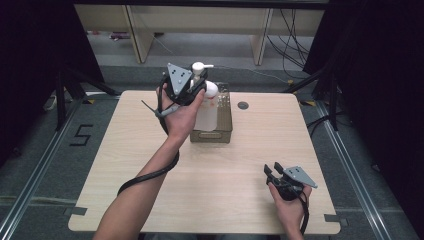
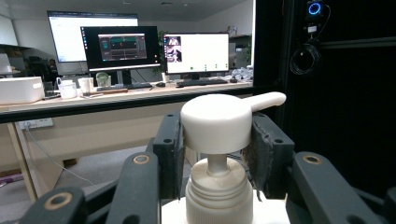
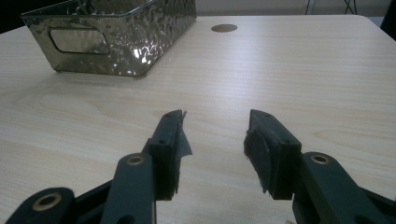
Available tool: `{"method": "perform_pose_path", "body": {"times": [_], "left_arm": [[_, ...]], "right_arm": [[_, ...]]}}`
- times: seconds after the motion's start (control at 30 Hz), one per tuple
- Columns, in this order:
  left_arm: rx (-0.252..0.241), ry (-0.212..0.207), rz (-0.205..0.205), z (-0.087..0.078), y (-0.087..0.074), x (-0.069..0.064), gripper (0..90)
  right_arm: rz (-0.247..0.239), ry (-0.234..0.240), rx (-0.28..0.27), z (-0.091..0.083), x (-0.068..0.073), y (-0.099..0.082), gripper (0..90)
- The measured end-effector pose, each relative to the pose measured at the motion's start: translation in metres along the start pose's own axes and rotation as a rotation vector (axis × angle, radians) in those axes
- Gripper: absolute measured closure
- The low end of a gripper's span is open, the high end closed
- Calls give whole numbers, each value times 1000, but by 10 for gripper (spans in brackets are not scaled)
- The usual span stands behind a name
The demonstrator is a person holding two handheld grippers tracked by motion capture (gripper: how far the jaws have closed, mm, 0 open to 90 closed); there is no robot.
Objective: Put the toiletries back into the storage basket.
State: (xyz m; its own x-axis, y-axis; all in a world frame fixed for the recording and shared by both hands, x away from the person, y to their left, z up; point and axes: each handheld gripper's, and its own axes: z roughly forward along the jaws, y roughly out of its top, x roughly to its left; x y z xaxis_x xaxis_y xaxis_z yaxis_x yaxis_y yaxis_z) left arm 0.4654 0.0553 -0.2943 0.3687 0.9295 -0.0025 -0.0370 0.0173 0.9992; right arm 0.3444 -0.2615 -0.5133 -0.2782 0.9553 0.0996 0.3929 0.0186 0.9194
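My left tongs are clamped on the pump head of the white bottle, holding it upright over the basket toward the table's far edge for a straight drop, while my right tongs rest apart, empty, near the right front corner.

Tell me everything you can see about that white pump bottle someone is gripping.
The pump bottle is white, plastic-looking and upright. Its round pump head has a nozzle pointing sideways and sits on a thin stem above a ribbed collar. The left gripper is closed on the head, one pad on each side. In the high view the bottle's body hangs over or in the patterned metallic basket on the table; whether it touches the basket is unclear.
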Motion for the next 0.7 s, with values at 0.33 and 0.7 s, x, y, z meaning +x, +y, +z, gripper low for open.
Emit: {"method": "perform_pose_path", "body": {"times": [0.33, 0.7], "left_arm": [[12, -1, 0, 7, -2, -4, 592], [22, 6, 15, 14, -4, -3, 592]], "right_arm": [[-2, 0, 0, 0, 0, 0, 564], [-17, -19, 6, 0, 0, 0, 563]]}}
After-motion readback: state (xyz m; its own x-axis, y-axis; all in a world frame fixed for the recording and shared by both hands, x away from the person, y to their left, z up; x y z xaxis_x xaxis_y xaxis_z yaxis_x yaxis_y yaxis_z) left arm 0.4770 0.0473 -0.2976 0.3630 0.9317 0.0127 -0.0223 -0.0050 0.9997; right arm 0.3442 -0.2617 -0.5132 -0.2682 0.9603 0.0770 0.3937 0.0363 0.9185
